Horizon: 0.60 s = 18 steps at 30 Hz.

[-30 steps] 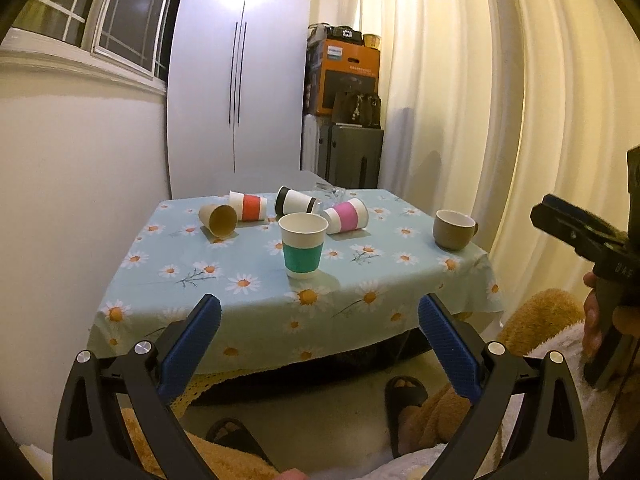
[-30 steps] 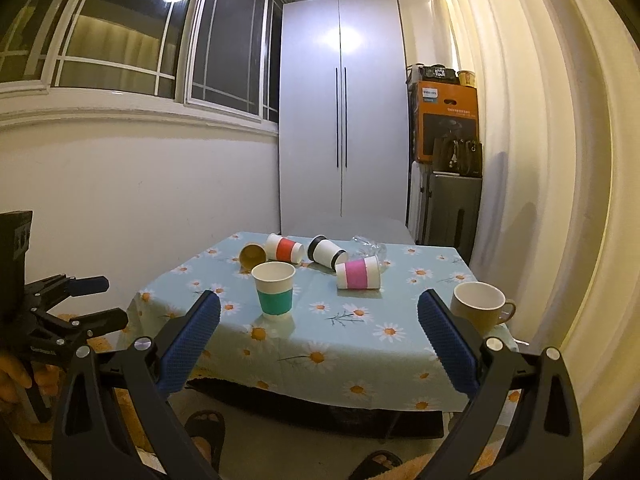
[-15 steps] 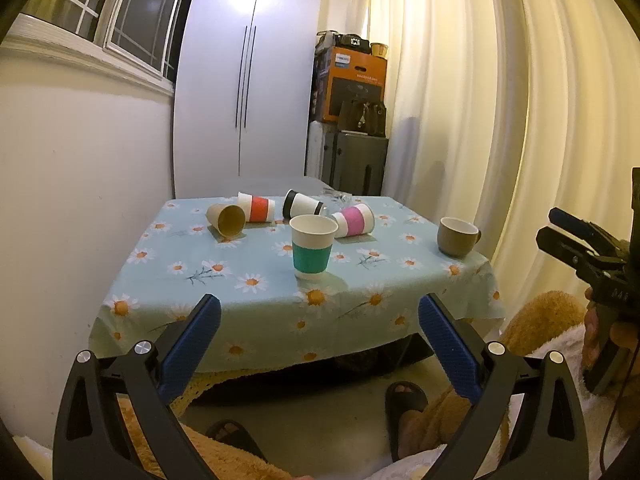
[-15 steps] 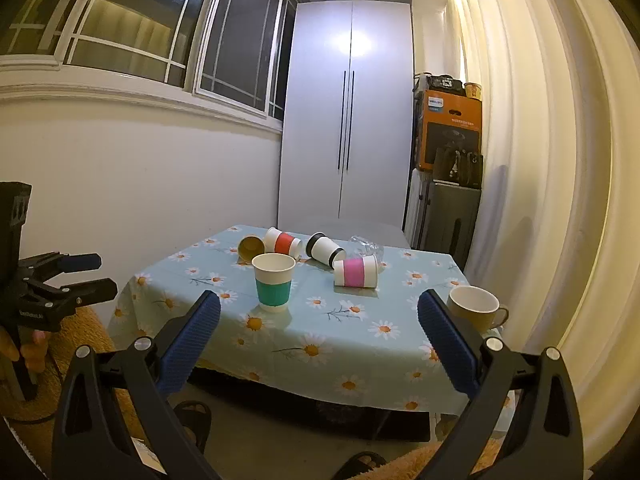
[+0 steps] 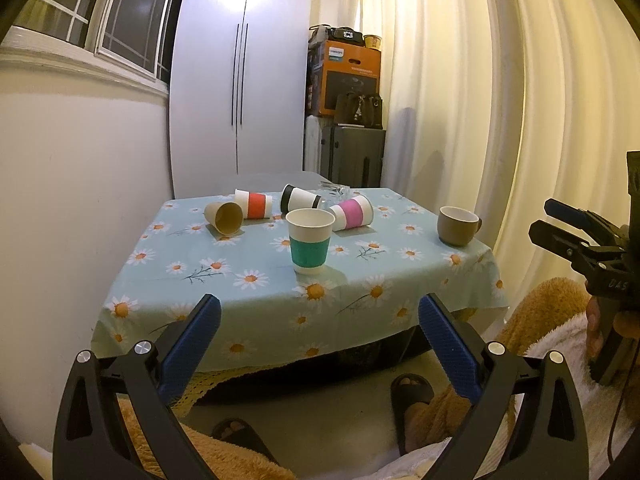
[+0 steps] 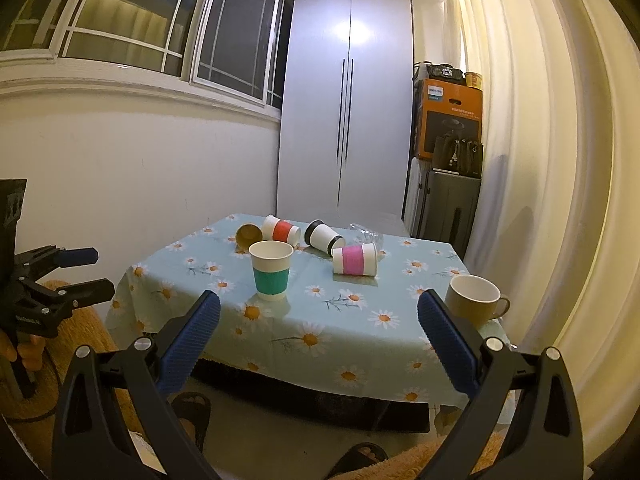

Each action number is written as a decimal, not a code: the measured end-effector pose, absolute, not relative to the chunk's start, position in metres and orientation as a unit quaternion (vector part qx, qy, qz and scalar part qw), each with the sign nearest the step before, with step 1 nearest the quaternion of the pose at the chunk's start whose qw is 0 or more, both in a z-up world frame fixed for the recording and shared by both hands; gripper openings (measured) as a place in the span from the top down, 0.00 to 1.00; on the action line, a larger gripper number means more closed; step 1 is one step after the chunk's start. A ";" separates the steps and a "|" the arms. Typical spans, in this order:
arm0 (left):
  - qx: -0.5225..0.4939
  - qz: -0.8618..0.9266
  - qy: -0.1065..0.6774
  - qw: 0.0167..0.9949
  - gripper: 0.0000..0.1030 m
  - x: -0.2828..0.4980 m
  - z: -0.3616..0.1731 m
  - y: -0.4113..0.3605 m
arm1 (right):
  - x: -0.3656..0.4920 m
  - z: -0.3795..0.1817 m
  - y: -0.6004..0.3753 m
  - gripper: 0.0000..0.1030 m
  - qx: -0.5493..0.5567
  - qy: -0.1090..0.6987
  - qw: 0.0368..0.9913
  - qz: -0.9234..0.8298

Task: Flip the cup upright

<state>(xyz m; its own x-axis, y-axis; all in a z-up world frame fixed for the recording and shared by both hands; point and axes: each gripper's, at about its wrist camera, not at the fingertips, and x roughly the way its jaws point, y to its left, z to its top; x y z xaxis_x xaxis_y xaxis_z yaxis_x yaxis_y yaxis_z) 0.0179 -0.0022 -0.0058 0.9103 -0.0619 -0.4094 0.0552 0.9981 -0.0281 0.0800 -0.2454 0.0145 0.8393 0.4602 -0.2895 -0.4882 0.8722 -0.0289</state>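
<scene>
A green-banded paper cup [image 5: 311, 240] [image 6: 272, 270] stands upright near the middle of the daisy tablecloth [image 5: 256, 280] [image 6: 320, 320]. Behind it lie several cups on their sides: a plain brown one [image 5: 224, 217] [image 6: 249, 234], a red-banded one [image 5: 253, 204] [image 6: 281, 230], a black-and-white one [image 5: 300, 198] [image 6: 323, 237] and a pink-banded one [image 5: 352, 213] [image 6: 354, 261]. My left gripper [image 5: 319, 320] [image 6: 80, 274] is open and empty in front of the table. My right gripper [image 6: 319, 320] [image 5: 554, 220] is open and empty too.
A brown mug [image 5: 457, 225] [image 6: 474, 300] stands upright near the table's right edge. A clear glass [image 6: 366, 236] lies at the back. A white cupboard [image 6: 344, 120], stacked boxes [image 6: 448, 120] and curtains [image 6: 540, 160] are behind. My slippered feet [image 5: 412, 394] are under the table's front edge.
Both grippers have moved a little, changing the view of the table slightly. The cups have not moved. Both grippers stay open.
</scene>
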 end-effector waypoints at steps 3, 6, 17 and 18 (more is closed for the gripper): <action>-0.008 -0.029 0.211 0.977 0.06 0.018 -0.006 -0.002 | 0.080 0.014 -0.246 0.05 -0.052 0.139 0.958 0.247; -0.008 -0.029 0.210 0.977 0.06 0.018 -0.006 -0.002 | 0.081 0.014 -0.246 0.05 -0.051 0.140 0.958 0.247; -0.008 -0.029 0.210 0.977 0.06 0.018 -0.006 -0.002 | 0.082 0.013 -0.246 0.05 -0.052 0.142 0.957 0.246; -0.008 -0.030 0.211 0.977 0.06 0.018 -0.006 -0.002 | 0.082 0.013 -0.246 0.05 -0.052 0.142 0.958 0.246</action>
